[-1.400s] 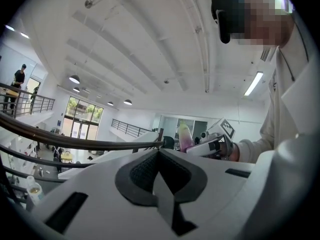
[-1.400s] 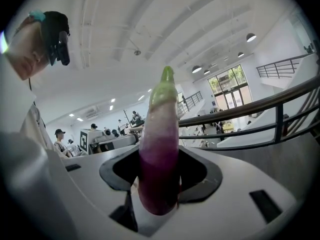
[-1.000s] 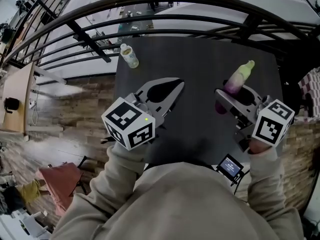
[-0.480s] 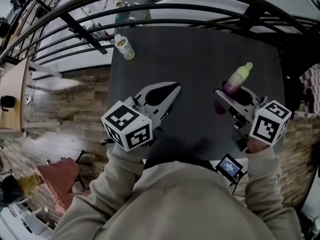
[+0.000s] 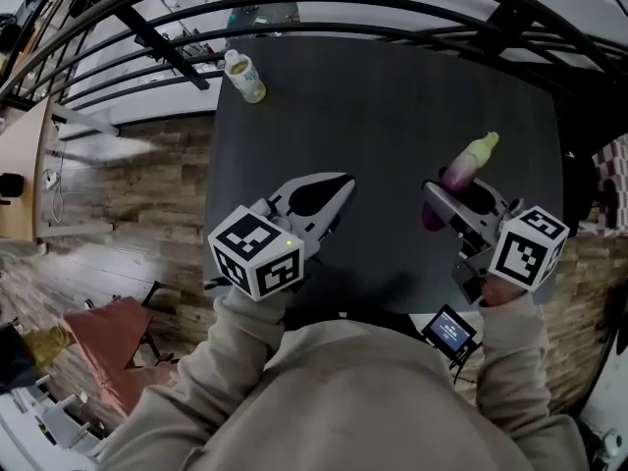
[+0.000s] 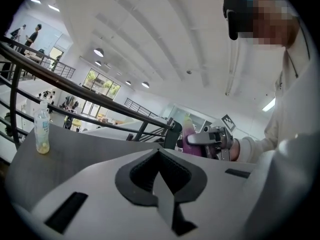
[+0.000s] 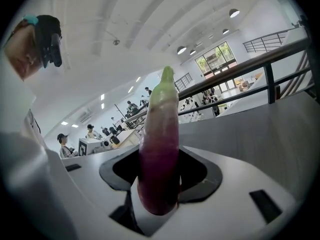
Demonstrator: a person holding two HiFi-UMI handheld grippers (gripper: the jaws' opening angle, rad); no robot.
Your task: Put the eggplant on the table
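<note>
There is one eggplant (image 5: 463, 168), purple with a pale green tip. It is clamped between the jaws of the right hand-held gripper (image 5: 457, 192). The right gripper view shows both jaws pressing its purple body from either side, with the green tip pointing away from the person. In the head view it lies over the right half of the one dark table (image 5: 392, 116). Whether its lower end touches the tabletop cannot be told.

The left hand-held gripper (image 5: 342, 180) makes two grippers in all. It is over the left half of the table, well apart from the eggplant. Its own view shows the jaws closed together, tips meeting, with nothing between them.

Each gripper carries one cube with square markers, so there are two: the left marker cube (image 5: 257, 251) and the right marker cube (image 5: 531, 247).

One bottle (image 5: 244, 76) stands upright near the table's far left corner, clear, with some yellowish liquid at the bottom. It is the only loose thing on the tabletop.

One small lit screen (image 5: 451, 330) shows just off the table's near edge, beside the right sleeve.
</note>
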